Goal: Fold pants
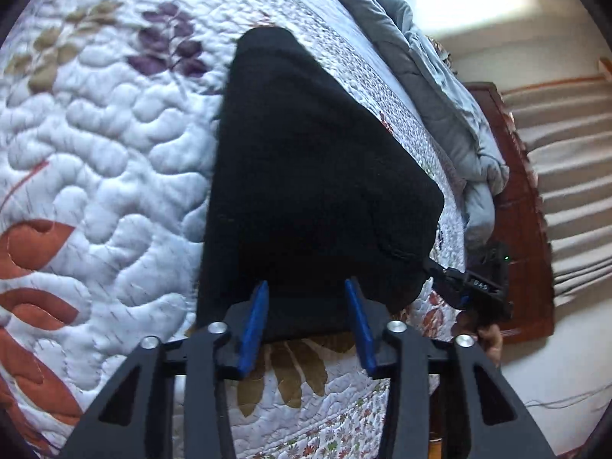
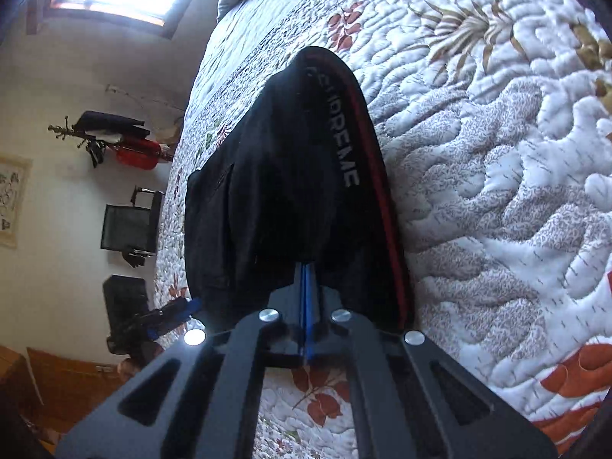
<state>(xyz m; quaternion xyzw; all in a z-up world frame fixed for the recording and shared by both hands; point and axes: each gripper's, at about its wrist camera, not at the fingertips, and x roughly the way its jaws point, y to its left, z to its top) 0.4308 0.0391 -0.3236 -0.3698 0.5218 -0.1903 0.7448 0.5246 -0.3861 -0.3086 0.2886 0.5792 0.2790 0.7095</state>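
The pants (image 1: 306, 176) are laid on the quilt (image 1: 107, 160), their long axis running straight away from both grippers. The near edge is pinched by the closed right gripper (image 2: 308, 279); it is straddled, ungripped, by the open left gripper (image 1: 308, 298).

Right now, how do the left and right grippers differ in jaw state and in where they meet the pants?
The left gripper has its blue fingers apart, straddling the near edge of the black pants; the right gripper has its fingers together. The left sits at a plain black edge; the right sits by the red-striped, lettered side. Both point along the pants on the quilt.
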